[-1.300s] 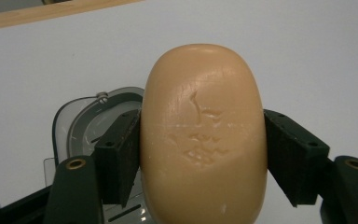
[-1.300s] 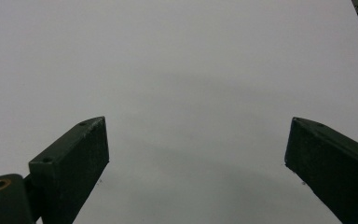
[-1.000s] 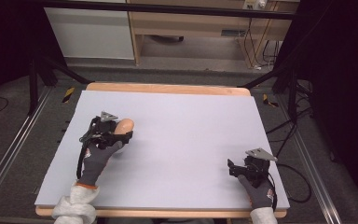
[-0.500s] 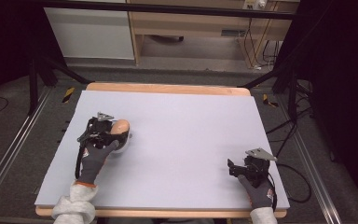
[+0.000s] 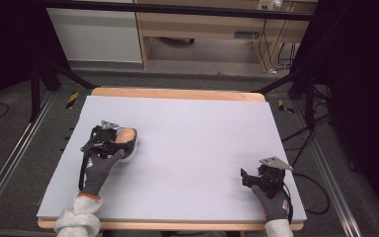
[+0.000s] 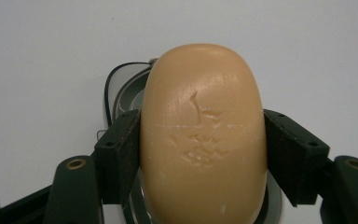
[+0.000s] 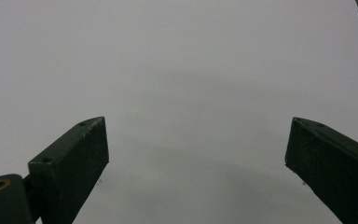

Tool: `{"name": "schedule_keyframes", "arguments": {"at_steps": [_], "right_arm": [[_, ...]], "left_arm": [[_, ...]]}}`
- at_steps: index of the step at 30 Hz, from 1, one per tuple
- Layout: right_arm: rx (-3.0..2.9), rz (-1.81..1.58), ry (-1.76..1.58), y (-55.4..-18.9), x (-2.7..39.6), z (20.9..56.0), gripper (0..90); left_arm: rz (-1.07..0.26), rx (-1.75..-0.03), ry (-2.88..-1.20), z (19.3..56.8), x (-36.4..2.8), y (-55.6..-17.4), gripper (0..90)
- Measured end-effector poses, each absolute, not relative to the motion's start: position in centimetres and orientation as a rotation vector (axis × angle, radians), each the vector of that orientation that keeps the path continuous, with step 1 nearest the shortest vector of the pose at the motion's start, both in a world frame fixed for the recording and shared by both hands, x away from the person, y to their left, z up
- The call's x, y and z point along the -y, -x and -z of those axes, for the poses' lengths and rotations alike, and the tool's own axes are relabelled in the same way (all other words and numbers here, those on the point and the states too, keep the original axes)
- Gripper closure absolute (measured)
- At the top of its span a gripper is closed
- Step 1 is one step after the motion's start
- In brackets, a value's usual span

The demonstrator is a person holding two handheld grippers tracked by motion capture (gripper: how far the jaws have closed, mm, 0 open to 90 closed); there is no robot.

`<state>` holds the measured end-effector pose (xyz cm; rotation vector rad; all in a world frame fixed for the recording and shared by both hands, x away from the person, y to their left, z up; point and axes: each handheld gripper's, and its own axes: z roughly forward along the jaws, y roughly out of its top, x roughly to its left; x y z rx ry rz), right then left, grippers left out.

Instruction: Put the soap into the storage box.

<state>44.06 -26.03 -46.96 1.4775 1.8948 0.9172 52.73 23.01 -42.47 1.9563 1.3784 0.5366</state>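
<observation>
Two jaws of left gripper [image 6: 200, 140] clamped on soap [image 6: 204, 135] above dish [image 6: 126, 100]; right gripper [image 7: 196, 154] wide open, bare table [image 5: 192, 133] ahead.

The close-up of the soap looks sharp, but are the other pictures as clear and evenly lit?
Left gripper view: the soap bar is crisp, softly lit, no glare. Right gripper view: the table is evenly grey, with faint shadow between the jaws. High view: the tabletop is bright, surroundings dark, small details soft.
</observation>
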Motion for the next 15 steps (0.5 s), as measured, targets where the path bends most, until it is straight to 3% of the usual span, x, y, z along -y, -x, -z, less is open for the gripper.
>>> {"name": "schedule_keyframes", "arguments": {"at_steps": [15], "right_arm": [[-1.899, -0.912, -1.475, -44.04, 26.00, 46.95, 6.2]], "left_arm": [[-0.525, -1.387, -1.953, 42.83, -22.90, -52.71, 31.2]]}}
